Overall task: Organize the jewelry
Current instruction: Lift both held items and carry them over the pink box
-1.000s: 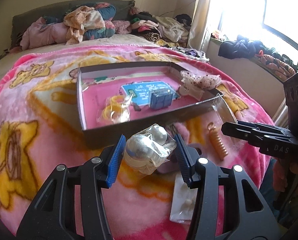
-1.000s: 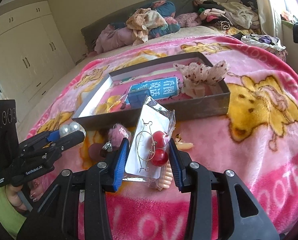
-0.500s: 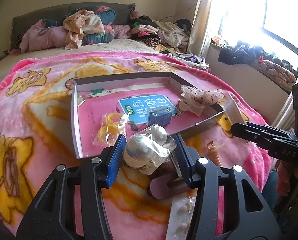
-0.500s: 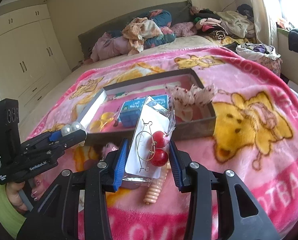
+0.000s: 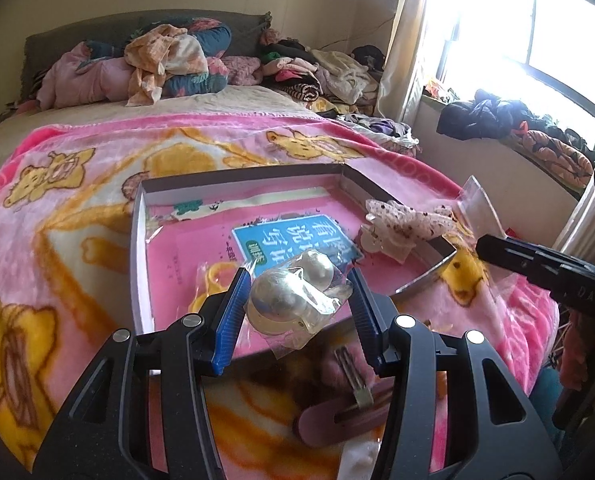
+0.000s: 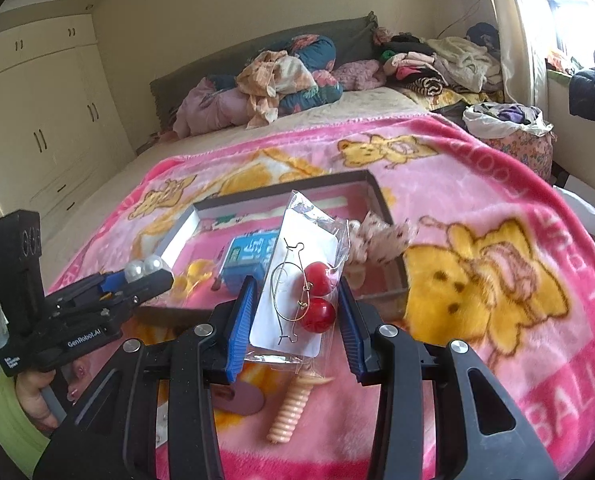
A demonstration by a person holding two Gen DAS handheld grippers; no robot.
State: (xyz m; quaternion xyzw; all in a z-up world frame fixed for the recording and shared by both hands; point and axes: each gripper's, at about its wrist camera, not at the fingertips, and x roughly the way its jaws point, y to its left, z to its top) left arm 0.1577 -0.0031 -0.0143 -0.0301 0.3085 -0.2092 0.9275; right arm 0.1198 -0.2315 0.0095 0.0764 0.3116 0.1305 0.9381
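Observation:
My left gripper (image 5: 297, 312) is shut on a clear bag of large pearl earrings (image 5: 293, 292) and holds it above the near edge of a shallow dark box (image 5: 137, 240) with a pink floor. It also shows in the right wrist view (image 6: 141, 276). My right gripper (image 6: 293, 312) is shut on a clear bag with a white card of red cherry earrings (image 6: 309, 300), above the blanket in front of the box (image 6: 281, 192). In the box lie a yellow item in a bag (image 5: 213, 280), a blue card (image 5: 289, 240) and a spotted fabric bow (image 5: 405, 220).
The box sits on a pink bear-print blanket (image 6: 497, 280) on a bed. On the blanket near me lie a peach spiral hair clip (image 6: 293, 408), a pink hair clip (image 5: 345, 416) and a white packet (image 5: 361, 460). Clothes are piled at the headboard (image 5: 157, 64).
Both grippers have risen and moved forward with their bags. The left one now hangs over the box's near edge, and the box looks lower and closer.

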